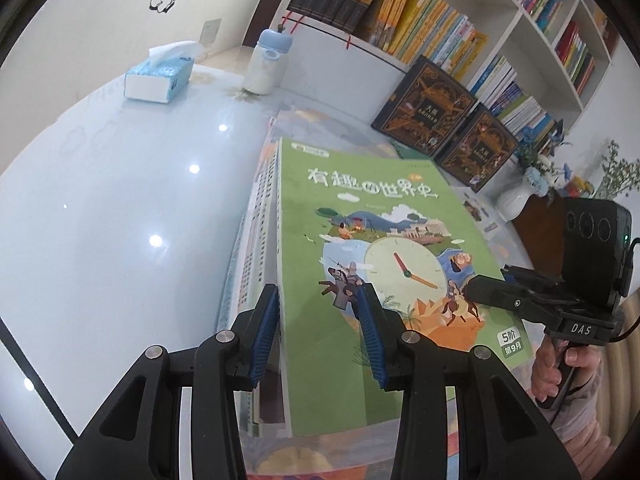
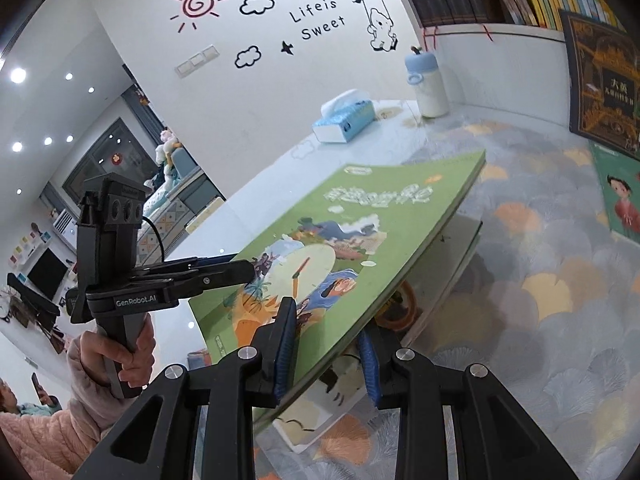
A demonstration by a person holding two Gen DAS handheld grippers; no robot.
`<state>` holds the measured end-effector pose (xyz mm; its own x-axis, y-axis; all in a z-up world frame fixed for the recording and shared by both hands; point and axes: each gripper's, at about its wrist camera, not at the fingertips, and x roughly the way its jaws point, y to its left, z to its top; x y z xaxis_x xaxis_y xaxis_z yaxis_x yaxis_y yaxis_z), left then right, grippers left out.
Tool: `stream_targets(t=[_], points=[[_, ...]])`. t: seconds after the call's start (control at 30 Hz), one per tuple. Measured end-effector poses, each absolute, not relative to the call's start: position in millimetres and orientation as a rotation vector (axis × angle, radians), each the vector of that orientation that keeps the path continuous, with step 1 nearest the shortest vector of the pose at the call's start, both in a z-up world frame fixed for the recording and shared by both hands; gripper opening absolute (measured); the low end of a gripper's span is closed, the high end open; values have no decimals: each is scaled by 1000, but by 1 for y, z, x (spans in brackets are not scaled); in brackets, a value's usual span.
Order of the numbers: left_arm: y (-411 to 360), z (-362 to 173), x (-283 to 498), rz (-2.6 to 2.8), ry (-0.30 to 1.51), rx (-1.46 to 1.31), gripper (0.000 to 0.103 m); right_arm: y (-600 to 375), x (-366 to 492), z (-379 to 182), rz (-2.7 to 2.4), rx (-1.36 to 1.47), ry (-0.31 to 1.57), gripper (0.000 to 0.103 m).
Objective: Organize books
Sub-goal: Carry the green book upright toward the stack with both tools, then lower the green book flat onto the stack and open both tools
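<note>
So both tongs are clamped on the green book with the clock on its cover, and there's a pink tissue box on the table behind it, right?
Not quite: the tissue box is blue, not pink, as the left wrist view shows. The rest holds: the left tongs and right tongs are both clamped on the green book with the clock cover.

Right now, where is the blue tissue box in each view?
Left wrist view: tissue box upper left, on the table.
Right wrist view: tissue box upper centre, beyond the green book.
Shared landmark: the white bottle with the blue cap, right of the box.
</note>
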<state>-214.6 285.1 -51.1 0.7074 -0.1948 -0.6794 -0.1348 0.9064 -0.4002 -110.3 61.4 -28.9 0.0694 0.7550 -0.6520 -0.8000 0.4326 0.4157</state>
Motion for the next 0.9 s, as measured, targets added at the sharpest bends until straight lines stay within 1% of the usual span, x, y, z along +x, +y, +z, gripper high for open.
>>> stream_targets(t=[0.27, 0.4, 0.53, 0.7, 0.9], points=[[280, -49, -217, 7, 775, -399, 36, 61, -103, -46, 1140, -11, 1004, 30], [281, -38, -224, 27, 732, -376, 39, 67, -103, -51, 1111, -46, 1014, 31], [278, -31, -225, 16, 720, -367, 39, 67, -103, -52, 1109, -46, 1014, 32], [269, -33, -223, -24, 734, -371, 39, 71, -110, -51, 1100, -97, 1000, 39], [251, -45, -219, -57, 782, -353, 39, 74, -114, -50, 1091, -122, 993, 45]])
